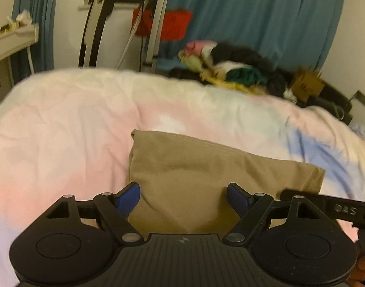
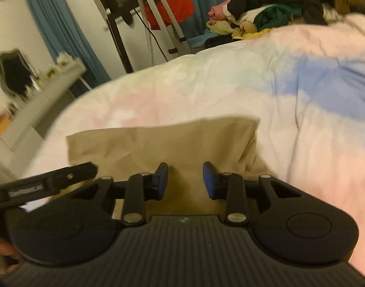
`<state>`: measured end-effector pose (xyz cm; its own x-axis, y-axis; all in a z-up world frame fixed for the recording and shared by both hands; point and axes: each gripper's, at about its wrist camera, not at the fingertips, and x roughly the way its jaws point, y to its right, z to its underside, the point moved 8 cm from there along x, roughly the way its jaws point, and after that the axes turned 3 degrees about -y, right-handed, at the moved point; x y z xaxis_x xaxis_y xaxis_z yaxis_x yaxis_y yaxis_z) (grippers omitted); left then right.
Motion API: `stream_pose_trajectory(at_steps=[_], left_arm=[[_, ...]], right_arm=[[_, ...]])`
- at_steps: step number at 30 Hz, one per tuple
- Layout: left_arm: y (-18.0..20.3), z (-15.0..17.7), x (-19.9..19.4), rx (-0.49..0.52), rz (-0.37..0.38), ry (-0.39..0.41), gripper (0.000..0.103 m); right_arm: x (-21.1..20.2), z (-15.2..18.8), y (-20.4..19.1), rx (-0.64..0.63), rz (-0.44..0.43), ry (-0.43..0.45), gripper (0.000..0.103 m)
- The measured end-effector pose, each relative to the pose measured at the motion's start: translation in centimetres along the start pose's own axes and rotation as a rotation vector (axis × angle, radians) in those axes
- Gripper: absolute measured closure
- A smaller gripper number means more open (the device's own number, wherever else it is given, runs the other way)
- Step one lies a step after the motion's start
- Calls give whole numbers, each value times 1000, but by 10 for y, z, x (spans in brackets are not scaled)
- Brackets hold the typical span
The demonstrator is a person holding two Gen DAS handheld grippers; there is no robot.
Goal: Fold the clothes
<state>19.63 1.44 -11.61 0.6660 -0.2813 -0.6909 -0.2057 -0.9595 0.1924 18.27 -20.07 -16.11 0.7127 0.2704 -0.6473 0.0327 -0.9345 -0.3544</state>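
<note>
A tan folded garment (image 1: pixel 206 165) (image 2: pixel 158 141) lies flat on the pastel duvet (image 1: pixel 74 124) (image 2: pixel 313 110) of a bed. My left gripper (image 1: pixel 183 189) hovers over the garment's near edge, its blue pads wide apart and nothing between them. My right gripper (image 2: pixel 185 167) is over the same garment's near part, jaws a narrow gap apart, with no cloth pinched. A black arm of the right gripper (image 1: pixel 330 206) shows at the right in the left wrist view. The left gripper (image 2: pixel 51 184) shows at the left in the right wrist view.
A pile of mixed clothes (image 1: pixel 232 68) (image 2: pixel 266 12) sits at the bed's far side before a blue curtain (image 1: pixel 254 19). A metal stand (image 1: pixel 156 24) and a red object (image 1: pixel 175 24) are behind the bed. A white shelf (image 1: pixel 12 38) is at the left.
</note>
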Motion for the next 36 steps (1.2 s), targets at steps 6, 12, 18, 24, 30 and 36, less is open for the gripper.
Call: stream_pose_trajectory(at_steps=[6, 12, 18, 24, 30, 36], left_arm=[[3, 4, 2, 28, -19, -6, 21], [13, 20, -36, 62, -18, 2, 22], [19, 52, -61, 91, -45, -68, 22], [10, 66, -54, 4, -45, -134, 22], [14, 66, -94, -51, 59, -126, 21], [19, 91, -101, -202, 283, -227, 20]], right_arm=[[6, 5, -4, -56, 33, -5, 68], [-43, 18, -24, -71, -10, 37, 65], [-83, 40, -37, -129, 26, 94, 65], [-50, 68, -17, -39, 48, 5, 68], [-51, 68, -20, -53, 59, 6, 68], [-51, 69, -20, -52, 69, 0, 68]])
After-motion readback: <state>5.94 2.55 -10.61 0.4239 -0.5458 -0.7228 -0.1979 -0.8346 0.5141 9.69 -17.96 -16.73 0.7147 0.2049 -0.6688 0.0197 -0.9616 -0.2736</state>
